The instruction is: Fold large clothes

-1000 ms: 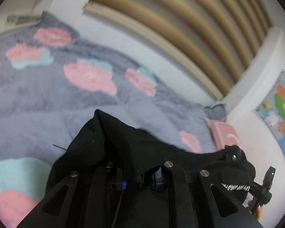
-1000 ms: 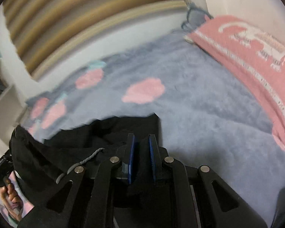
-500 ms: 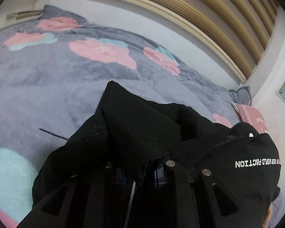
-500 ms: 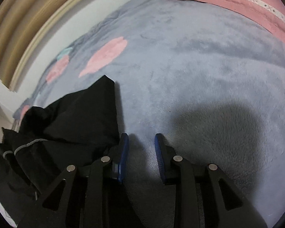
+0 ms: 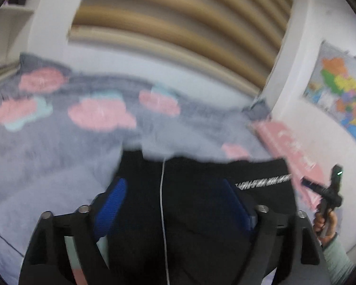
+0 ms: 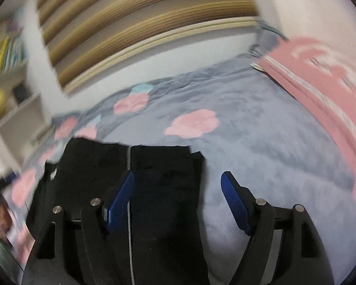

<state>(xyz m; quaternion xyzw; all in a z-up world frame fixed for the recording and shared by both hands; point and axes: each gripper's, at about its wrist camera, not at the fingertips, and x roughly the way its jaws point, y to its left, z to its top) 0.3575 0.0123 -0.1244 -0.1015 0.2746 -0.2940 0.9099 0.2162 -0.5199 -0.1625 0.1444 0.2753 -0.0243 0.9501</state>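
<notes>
A black garment [image 5: 197, 204] with a white drawstring and white lettering lies on the grey bed blanket [image 5: 59, 156]. My left gripper [image 5: 175, 190] is open, its blue pads wide apart above the cloth, holding nothing. In the right wrist view the same garment [image 6: 154, 190] lies flat under my right gripper [image 6: 178, 185], which is open and empty; its left pad is over the cloth, its right pad over the blanket [image 6: 273, 147]. The right gripper's handle and the hand show at the left wrist view's right edge. Both views are motion-blurred.
The blanket has pink and teal cloud patches. A pink pillow [image 6: 325, 80] lies at the bed's right side. A slatted wooden headboard [image 6: 130, 23] and white wall stand behind. A shelf unit [image 6: 9, 95] is at left; a map [image 5: 344, 99] hangs on the right wall.
Both grippers have opened and let go of the black garment, which now lies flatter on the blanket. Both cameras have lifted and tilted up towards the headboard.
</notes>
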